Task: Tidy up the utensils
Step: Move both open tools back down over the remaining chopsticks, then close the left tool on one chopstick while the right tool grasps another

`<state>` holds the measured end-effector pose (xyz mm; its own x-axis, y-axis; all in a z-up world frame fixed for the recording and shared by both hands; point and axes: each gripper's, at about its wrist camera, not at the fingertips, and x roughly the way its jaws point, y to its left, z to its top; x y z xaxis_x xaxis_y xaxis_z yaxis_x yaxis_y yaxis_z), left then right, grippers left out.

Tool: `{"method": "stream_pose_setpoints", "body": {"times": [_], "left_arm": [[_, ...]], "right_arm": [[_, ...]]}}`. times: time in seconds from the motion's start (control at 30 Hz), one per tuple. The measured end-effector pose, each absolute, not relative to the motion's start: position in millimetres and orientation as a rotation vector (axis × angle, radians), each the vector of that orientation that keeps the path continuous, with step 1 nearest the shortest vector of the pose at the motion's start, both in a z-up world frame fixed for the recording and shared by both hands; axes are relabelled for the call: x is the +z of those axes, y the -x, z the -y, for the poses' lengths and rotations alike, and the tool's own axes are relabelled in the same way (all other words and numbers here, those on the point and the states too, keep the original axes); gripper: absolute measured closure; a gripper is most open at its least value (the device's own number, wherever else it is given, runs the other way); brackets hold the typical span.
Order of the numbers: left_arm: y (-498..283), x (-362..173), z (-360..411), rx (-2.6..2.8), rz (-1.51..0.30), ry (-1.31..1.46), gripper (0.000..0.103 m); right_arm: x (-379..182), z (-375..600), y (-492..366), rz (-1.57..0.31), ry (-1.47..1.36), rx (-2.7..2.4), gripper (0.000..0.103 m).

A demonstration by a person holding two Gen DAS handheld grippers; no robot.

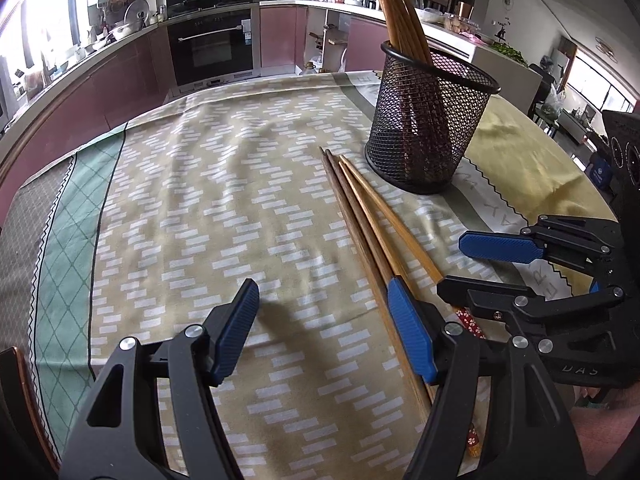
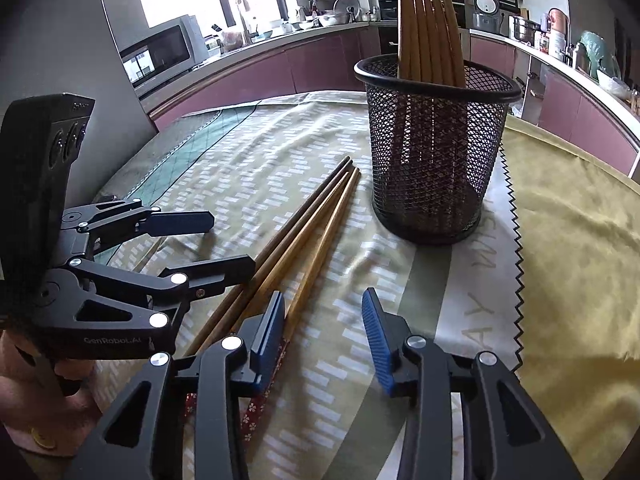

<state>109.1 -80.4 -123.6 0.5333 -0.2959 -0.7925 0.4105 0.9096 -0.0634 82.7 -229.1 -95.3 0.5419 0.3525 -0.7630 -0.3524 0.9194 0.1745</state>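
Note:
A black mesh holder [image 1: 426,124] [image 2: 434,148] stands on the tablecloth with several wooden chopsticks [image 1: 400,12] [image 2: 428,24] upright in it. Several loose chopsticks [image 1: 368,216] [image 2: 304,232] lie side by side on the cloth in front of it, tips toward the holder. My left gripper [image 1: 324,332] is open and empty, its right finger over the loose chopsticks. My right gripper [image 2: 324,344] is open and empty, its left finger above the chopsticks' patterned red ends [image 2: 256,412]. Each gripper shows in the other's view, the right [image 1: 492,264] and the left [image 2: 224,240].
A patterned tablecloth [image 1: 200,208] covers the table, with a yellow-green cloth [image 2: 580,260] at the right. The table's far edge [image 1: 100,136] faces kitchen counters and an oven [image 1: 212,48]. A grey appliance wall [image 2: 80,80] stands to the left in the right wrist view.

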Motion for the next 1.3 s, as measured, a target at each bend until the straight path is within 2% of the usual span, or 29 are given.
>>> {"method": "stream_pose_setpoints", "body": {"times": [0.33,0.47,0.6,0.67,1.03,1.2,1.3], "left_arm": [[-112,-124,82,-0.417,-0.922,-0.147,0.038],[-114,-124,84,-0.424,-0.922,-0.152,0.045],[-116,-124,88,-0.434,-0.922,-0.158,0.061],[-118,-124,91,-0.434,-0.923,-0.168,0.064],[-142,-125,95,-0.431,-0.949,-0.146,0.07],[-151,-125,98,-0.431,-0.957,-0.136,0.079],[-153,-125,99,-0.432,-0.961,-0.128,0.081]], "right_arm": [[-96,230,-84,-0.907,0.004,0.42,0.065],[-95,227,-85,-0.906,0.017,0.416,0.065],[-96,226,-87,-0.905,0.026,0.41,0.066],[-96,225,-89,-0.905,0.029,0.408,0.067],[-97,219,-102,-0.902,0.043,0.399,0.071],[-97,220,-105,-0.903,0.035,0.395,0.077],[-97,221,-106,-0.904,0.029,0.386,0.081]]}}
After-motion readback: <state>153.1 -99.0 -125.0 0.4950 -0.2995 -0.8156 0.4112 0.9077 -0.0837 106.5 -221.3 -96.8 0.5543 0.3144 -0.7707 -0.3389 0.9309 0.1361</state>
